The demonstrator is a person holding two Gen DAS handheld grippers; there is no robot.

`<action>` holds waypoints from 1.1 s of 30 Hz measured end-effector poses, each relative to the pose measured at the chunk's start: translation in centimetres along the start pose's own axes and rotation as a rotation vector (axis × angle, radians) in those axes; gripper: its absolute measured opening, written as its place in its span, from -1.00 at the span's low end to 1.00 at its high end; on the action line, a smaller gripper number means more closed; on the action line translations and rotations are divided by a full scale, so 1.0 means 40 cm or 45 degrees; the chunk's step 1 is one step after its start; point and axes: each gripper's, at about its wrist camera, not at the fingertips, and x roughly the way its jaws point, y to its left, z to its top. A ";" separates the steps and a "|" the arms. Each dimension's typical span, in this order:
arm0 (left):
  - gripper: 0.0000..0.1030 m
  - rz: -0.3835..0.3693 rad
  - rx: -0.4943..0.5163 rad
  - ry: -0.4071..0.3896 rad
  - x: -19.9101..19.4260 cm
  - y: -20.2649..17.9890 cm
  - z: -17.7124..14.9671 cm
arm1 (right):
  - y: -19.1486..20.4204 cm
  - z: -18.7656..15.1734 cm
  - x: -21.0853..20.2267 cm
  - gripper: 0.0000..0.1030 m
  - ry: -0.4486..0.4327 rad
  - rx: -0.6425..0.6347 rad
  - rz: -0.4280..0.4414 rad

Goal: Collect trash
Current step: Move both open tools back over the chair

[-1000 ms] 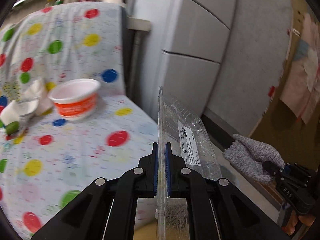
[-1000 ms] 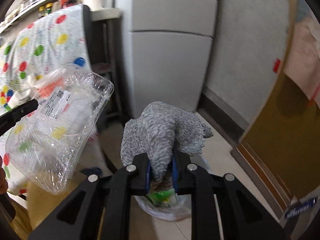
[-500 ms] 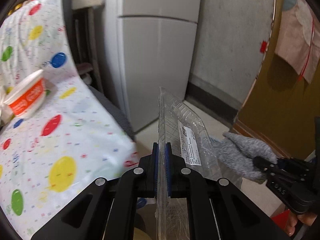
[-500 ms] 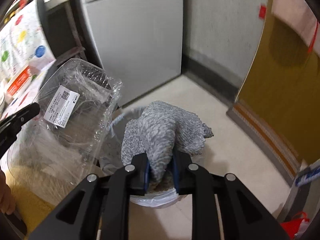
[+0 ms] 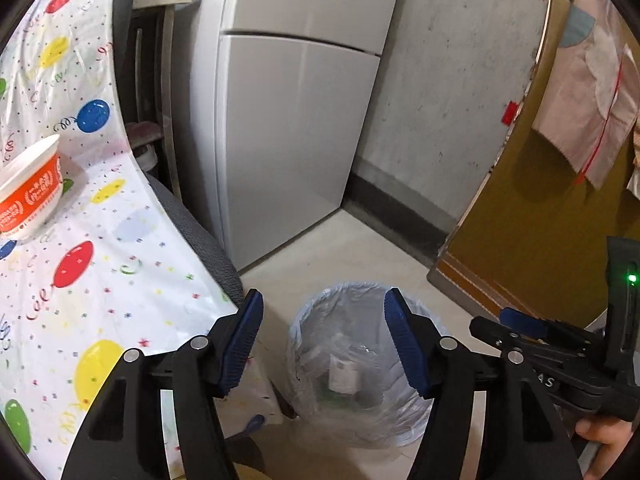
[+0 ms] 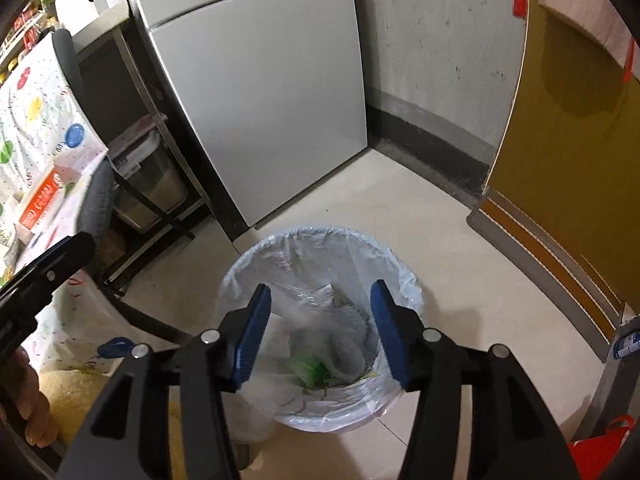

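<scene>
A bin lined with a pale blue bag [image 5: 298,332] [image 6: 394,268] stands on the floor below both grippers. My left gripper [image 5: 324,332] is open and empty above the bin. My right gripper [image 6: 320,320] is open and empty over the bin mouth. Inside lie the clear plastic container with a white label [image 5: 344,374] and the grey cloth [image 6: 348,328] with green scraps [image 6: 310,370]. An orange and white bowl [image 5: 28,196] sits on the balloon-print tablecloth [image 5: 100,280] at the left. The right gripper body [image 5: 560,352] shows in the left wrist view.
A grey fridge [image 5: 288,128] [image 6: 260,92] stands behind the bin. A yellow-brown door [image 6: 568,152] is on the right. A dark rack with a storage box [image 6: 148,184] stands beside the fridge. A red bag [image 6: 600,452] lies at lower right.
Both grippers have opened over the bin. The clear plastic container has left my left gripper and the grey cloth my right; both now lie in the bin.
</scene>
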 end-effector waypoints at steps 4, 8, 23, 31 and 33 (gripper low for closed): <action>0.25 0.037 -0.010 -0.027 -0.052 0.030 0.005 | 0.039 -0.002 -0.067 0.02 -0.046 -0.049 -0.007; 0.41 0.120 -0.043 -0.050 -0.131 0.090 -0.003 | 0.102 0.008 -0.146 0.02 -0.144 -0.127 0.001; 0.72 0.581 -0.163 -0.062 -0.426 0.407 -0.112 | 0.517 0.058 -0.244 0.69 -0.289 -0.374 0.402; 0.72 0.777 -0.392 -0.066 -0.571 0.633 -0.188 | 0.768 0.040 -0.221 0.70 -0.227 -0.591 0.532; 0.72 0.830 -0.425 -0.075 -0.605 0.675 -0.204 | 0.826 0.038 -0.204 0.70 -0.209 -0.627 0.560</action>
